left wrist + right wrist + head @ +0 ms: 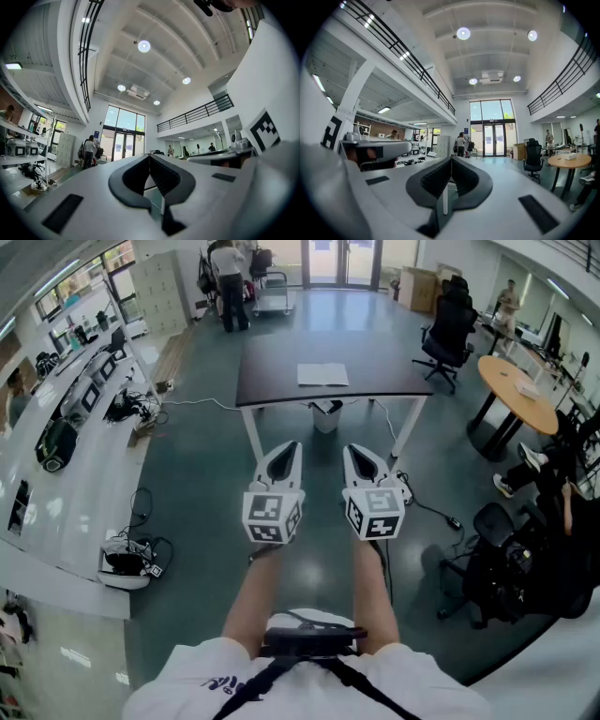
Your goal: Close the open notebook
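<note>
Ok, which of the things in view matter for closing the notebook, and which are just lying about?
For the job:
open notebook
dark table it lies on
left gripper and right gripper, both shut, empty, short of the table

Lying about:
pale bin under the table
black office chair
round wooden table
</note>
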A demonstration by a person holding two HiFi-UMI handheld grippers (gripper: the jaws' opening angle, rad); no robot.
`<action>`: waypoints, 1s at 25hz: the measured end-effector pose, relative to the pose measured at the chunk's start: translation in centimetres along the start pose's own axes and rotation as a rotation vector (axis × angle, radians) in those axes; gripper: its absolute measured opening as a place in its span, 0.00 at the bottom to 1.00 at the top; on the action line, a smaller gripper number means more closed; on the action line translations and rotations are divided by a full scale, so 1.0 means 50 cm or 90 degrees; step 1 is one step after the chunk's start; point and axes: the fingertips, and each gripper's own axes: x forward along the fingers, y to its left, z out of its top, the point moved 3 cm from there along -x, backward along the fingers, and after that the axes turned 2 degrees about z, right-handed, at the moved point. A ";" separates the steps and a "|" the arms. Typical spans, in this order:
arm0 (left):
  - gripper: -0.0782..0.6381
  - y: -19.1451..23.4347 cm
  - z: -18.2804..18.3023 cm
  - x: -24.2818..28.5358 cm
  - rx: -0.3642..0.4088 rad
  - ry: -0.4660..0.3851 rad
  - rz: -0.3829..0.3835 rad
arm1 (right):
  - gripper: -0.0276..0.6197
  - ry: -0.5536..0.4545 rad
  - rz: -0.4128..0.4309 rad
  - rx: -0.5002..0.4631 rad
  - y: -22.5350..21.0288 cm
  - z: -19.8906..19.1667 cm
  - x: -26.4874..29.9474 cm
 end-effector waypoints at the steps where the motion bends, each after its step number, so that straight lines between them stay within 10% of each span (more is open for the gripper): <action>1: 0.12 -0.015 -0.008 0.000 -0.003 0.000 -0.001 | 0.05 -0.004 -0.003 0.000 -0.012 -0.003 -0.014; 15: 0.12 -0.092 -0.117 0.066 -0.062 0.108 -0.046 | 0.05 0.002 -0.025 0.044 -0.117 -0.075 -0.031; 25: 0.12 0.012 -0.128 0.257 -0.102 0.093 -0.122 | 0.05 0.009 -0.046 0.046 -0.182 -0.065 0.154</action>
